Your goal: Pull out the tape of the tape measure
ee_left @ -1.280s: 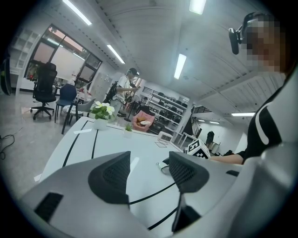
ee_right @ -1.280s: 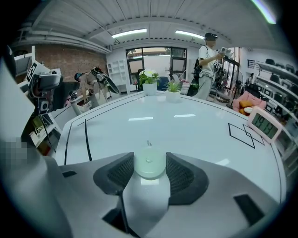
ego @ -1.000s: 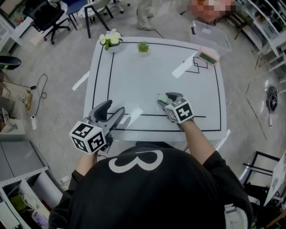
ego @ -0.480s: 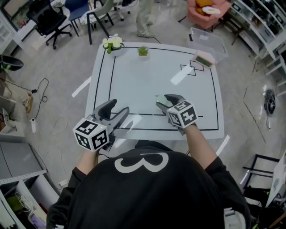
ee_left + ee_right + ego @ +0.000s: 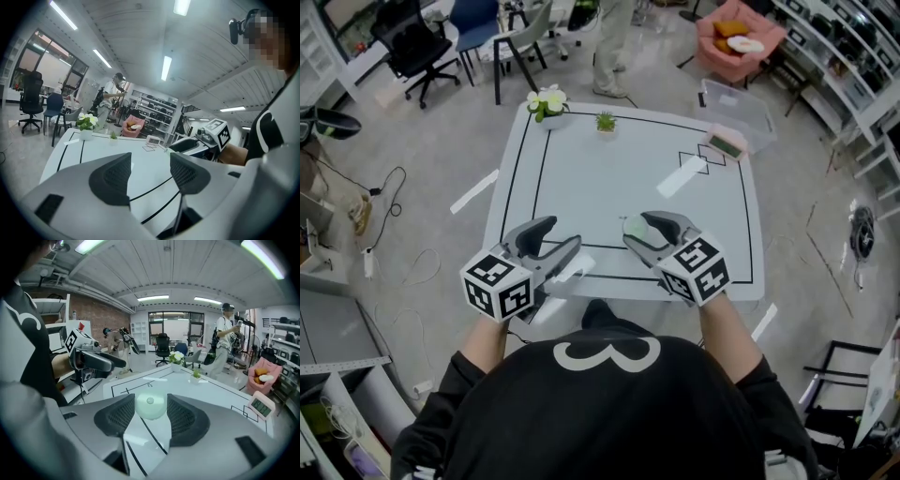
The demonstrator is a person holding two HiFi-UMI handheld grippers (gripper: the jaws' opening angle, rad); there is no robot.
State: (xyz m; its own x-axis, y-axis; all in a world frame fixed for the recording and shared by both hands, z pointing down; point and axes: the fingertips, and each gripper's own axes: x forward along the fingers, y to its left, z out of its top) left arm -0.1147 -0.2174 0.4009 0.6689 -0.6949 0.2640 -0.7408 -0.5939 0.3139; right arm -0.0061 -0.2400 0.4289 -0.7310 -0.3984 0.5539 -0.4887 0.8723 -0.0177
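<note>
Tape measure (image 5: 150, 406) edgewise, round face toward person (image 5: 609, 412).

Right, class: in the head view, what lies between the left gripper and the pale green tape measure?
Nothing: only the bare white table, crossed by black lines, shows between the left gripper and the tape measure in the head view.

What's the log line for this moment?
right gripper: jaws shut on round pale-green tape measure | left gripper: jaws open, empty | pulling: not begun
</note>
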